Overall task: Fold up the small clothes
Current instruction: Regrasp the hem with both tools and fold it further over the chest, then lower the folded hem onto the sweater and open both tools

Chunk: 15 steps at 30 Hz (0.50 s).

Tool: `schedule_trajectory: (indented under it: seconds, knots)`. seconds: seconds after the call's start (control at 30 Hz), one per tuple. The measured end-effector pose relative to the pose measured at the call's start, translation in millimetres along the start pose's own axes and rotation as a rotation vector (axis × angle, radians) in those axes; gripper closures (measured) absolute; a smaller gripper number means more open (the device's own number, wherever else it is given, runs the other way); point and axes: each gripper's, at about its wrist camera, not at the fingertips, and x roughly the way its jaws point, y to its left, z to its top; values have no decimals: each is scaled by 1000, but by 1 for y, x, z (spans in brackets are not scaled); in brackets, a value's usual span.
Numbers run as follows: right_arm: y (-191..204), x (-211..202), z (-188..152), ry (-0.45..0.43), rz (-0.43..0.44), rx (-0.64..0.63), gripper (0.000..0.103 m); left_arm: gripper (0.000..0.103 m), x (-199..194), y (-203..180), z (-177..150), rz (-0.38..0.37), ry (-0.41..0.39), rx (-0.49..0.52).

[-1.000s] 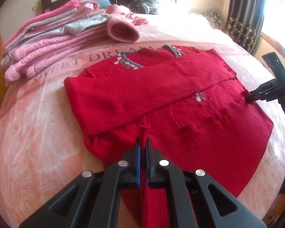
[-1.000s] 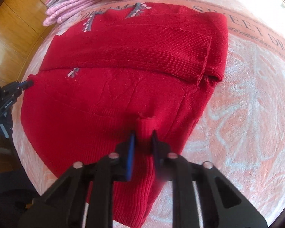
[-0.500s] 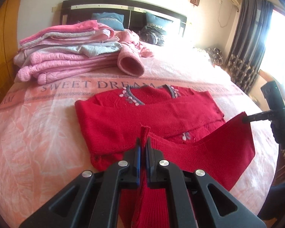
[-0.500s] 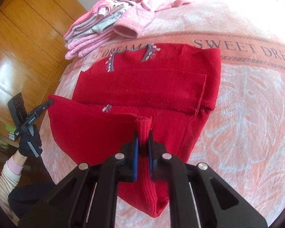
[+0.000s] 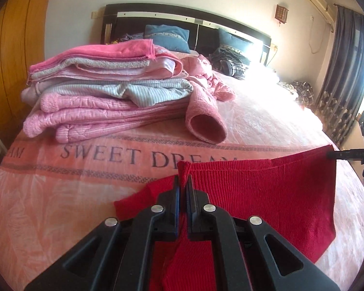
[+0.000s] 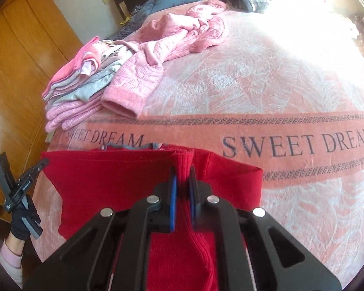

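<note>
Hem lifted higher – both grippers pinching sweater (image 5: 267,189)

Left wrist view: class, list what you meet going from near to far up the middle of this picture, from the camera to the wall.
Left gripper → red sweater → SWEET DREAM lettering → pink sleeve cuff → blue pillow → dark headboard.

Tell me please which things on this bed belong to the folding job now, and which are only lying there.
In the job:
- red knitted sweater, bottom edge lifted
- left gripper, shut on the sweater
- right gripper, shut on the sweater

Only lying about:
- stack of folded pink and grey clothes
- crumpled pink garment
- blue pillows
- dark clothes by the headboard
</note>
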Motion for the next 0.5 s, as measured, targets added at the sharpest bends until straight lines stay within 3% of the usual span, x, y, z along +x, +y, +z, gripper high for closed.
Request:
schedule_trajectory:
  seconds: [0.17, 0.3, 0.4, 0.5]
  knots:
    - [-8, 67, 3, 67, -99, 23, 96, 99, 59, 11, -11, 41, 101, -29]
    - [-18, 96, -12, 102, -161, 42, 95, 99, 85, 12, -28, 67, 179, -1]
    - [-23, 95, -17, 109, -167, 69, 81, 94, 81, 21, -32, 61, 199, -59]
    - [-19, 70, -18, 100, -160, 39, 76, 94, 52, 28, -29, 65, 185, -77]
